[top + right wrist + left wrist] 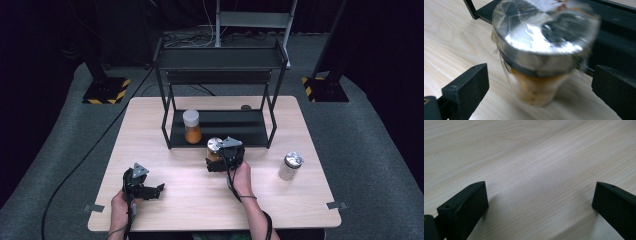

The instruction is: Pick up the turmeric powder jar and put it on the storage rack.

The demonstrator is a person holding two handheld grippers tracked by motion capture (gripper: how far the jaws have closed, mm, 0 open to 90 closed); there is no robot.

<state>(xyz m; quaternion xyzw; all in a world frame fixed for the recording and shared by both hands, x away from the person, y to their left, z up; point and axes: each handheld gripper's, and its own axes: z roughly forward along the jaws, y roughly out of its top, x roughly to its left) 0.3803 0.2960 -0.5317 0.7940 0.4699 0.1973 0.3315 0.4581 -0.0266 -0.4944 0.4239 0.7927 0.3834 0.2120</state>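
Straddling the upright jar [541, 50], the right hand-held gripper [226, 155] stands wide open, gripping nothing; jar at table [200, 200] centre, 12 o'clock of it, before the rack [220, 127].

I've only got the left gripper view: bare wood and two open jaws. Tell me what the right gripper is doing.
Observer: The right gripper is at a jar with a shiny lid and orange-brown contents. Its jaws stand open on either side, not touching the glass.
Operator: Say where that jar stands.
Observer: On the table, just in front of the black shelf rack.
Operator: List any other jars.
Observer: A white-lidded jar with orange contents stands on the rack's bottom shelf, and a pale jar with a silver lid stands on the table off to the right.
Operator: Place my left gripper.
Observer: The left gripper is near the table's front left, apart from every jar.
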